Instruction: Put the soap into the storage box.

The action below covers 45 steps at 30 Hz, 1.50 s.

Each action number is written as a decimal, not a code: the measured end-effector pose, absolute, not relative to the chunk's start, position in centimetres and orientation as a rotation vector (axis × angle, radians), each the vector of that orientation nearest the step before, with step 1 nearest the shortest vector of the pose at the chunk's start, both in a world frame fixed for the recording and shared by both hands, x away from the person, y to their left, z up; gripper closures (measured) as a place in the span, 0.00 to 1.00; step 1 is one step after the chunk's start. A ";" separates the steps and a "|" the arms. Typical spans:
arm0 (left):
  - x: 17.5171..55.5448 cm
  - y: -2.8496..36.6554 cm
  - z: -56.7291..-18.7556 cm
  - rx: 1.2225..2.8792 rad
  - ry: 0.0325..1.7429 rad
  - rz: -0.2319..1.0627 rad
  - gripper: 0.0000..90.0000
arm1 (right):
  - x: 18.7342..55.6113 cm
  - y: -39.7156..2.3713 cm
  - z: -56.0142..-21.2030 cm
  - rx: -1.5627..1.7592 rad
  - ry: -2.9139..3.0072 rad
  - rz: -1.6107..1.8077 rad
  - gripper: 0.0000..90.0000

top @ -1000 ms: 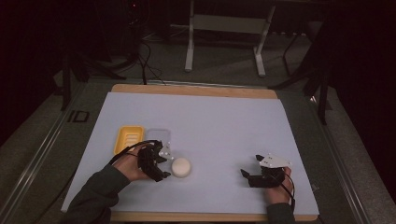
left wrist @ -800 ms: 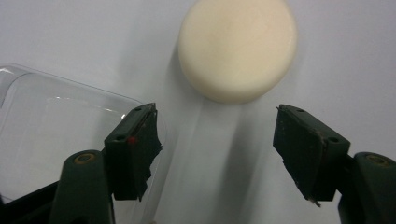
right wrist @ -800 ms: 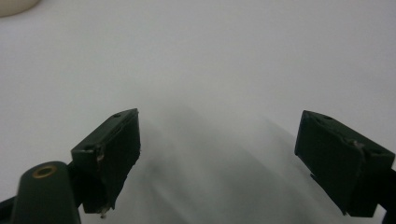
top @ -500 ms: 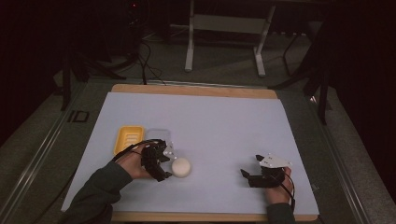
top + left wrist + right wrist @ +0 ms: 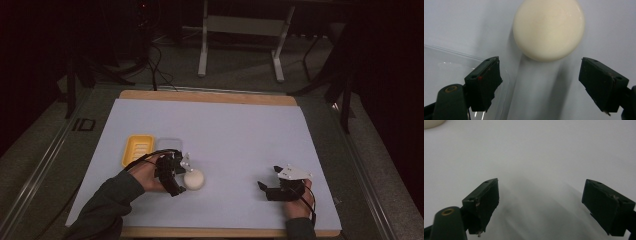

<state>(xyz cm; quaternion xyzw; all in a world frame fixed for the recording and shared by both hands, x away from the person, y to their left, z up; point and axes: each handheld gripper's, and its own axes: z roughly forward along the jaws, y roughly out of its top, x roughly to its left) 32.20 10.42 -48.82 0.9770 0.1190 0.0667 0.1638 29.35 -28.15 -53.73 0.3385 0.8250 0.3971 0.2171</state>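
A round cream-white soap-like lump (image 5: 194, 179) (image 5: 548, 28) lies on the white table sheet (image 5: 220, 135). My left gripper (image 5: 178, 181) (image 5: 541, 83) is open just left of it; in the left gripper view the lump sits ahead of the jaws, beyond their tips, not between them. A clear lid or tray (image 5: 454, 67) (image 5: 167, 145) lies under the left jaw side. My right gripper (image 5: 265, 189) (image 5: 541, 205) rests open on the sheet at the front right, nothing between its jaws.
A yellow ridged tray (image 5: 138, 150) sits on the sheet behind my left hand, with the clear tray beside it. The wooden table edge (image 5: 210, 96) runs along the back. Metal stand legs (image 5: 240, 45) and cables stand on the dark floor beyond.
My left gripper has edged right and closer to the cream lump. The right gripper has stayed where it was.
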 end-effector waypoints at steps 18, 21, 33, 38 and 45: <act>32.7 9.6 -49.1 2.818 0.315 0.164 0.20 | 29.3 -28.2 -53.7 0.935 2.283 1.104 0.16; 32.8 9.4 -49.2 2.821 0.316 0.159 0.20 | 29.3 -28.2 -53.7 0.935 2.284 1.104 0.16; 33.2 9.0 -49.5 2.837 0.311 0.145 0.20 | 29.3 -28.1 -53.7 0.934 2.287 1.101 0.16; 33.3 9.0 -49.6 2.837 0.315 0.135 0.20 | 29.3 -28.2 -53.7 0.933 2.287 1.102 0.16; 33.5 8.6 -49.7 2.834 0.311 0.123 0.20 | 29.3 -28.2 -53.7 0.933 2.286 1.103 0.16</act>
